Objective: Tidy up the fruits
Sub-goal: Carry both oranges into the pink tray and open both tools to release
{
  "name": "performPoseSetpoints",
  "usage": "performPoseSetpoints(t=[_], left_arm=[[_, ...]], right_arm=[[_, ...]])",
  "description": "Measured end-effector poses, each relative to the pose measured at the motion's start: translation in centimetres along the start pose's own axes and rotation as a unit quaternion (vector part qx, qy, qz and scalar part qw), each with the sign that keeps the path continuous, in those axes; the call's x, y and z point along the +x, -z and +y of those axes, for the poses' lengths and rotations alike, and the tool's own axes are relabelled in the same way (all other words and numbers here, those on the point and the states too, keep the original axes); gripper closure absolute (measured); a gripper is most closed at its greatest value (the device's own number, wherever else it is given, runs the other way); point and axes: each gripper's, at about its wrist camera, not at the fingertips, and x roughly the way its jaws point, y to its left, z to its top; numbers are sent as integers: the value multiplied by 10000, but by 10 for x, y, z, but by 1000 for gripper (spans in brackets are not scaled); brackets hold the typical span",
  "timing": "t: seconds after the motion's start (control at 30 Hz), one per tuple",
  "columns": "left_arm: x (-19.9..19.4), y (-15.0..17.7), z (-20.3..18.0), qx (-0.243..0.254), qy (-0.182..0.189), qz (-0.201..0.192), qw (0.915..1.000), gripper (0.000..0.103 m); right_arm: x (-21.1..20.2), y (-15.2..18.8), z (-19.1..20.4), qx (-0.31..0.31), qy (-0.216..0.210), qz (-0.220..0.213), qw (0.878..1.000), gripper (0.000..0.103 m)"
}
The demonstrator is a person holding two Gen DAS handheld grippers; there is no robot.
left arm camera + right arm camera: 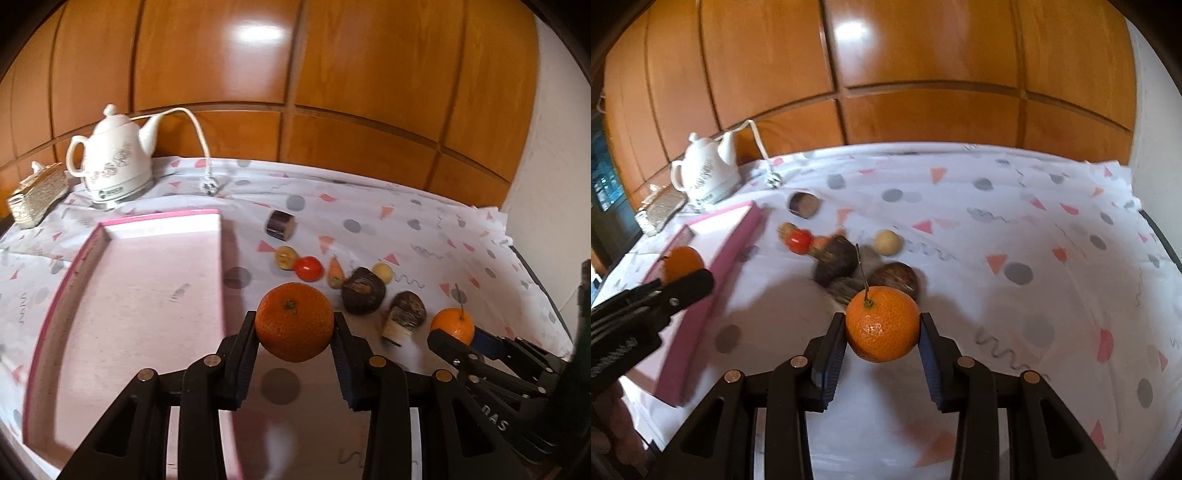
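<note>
The left gripper [295,328], clamped on an orange [294,320], has the pink tray [66,280] at ten o'clock, nearer than the right gripper [882,330] pinching its stemmed orange [882,324].

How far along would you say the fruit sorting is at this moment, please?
Nothing looks done: the pink tray holds no fruit yet. In hand: the left gripper clamps one orange beside the tray, and the right gripper clamps a stemmed orange above the cloth. Left on the cloth: the tomato, small carrot, pale round fruit and several dark pieces.
</note>
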Motion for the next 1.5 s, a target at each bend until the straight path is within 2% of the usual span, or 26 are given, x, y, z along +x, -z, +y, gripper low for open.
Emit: performPoseSetpoints(t=[0.13,0.3,0.63,0.73,0.97,1.0,1.03,1.07,1.1,1.17,1.27,1.5], left_arm=[[-9,-7,19,-185,-232,-112,9995,65],[-18,-15,43,-337,-494,-216,9980,64],[-4,-14,107,-827,-1126,121,9901,64],[-3,-13,119,-888,-1273,114,9878,64],[-3,-15,144,-1102,-1534,98,9820,63],[-3,-15,146,-1131,-1556,101,9813,61],[-4,-16,149,-1165,-1622,64,9798,52],[-6,-16,151,-1199,-1687,24,9784,48],[-8,-17,154,-1252,-1696,-28,9775,46],[-11,-17,159,-1318,-1678,-57,9770,42],[-14,-16,161,-1368,-1664,-96,9765,42],[-17,-16,142,-1279,-1361,-111,9823,42]], right_arm=[[-3,-10,21,-214,-268,-67,9994,64],[5,-21,46,-455,-669,123,9966,64],[37,-43,111,-945,-1605,797,9793,64],[46,-48,135,-1079,-1759,856,9747,64],[61,-63,168,-985,-1929,899,9721,64],[64,-66,173,-1000,-1927,889,9721,64],[66,-68,176,-989,-1947,902,9717,62],[69,-70,180,-952,-1973,915,9714,62],[70,-71,182,-907,-1966,919,9719,62],[69,-73,184,-838,-1940,858,9736,61],[65,-71,183,-833,-1888,747,9756,61],[47,-62,157,-609,-1616,454,9839,61]])
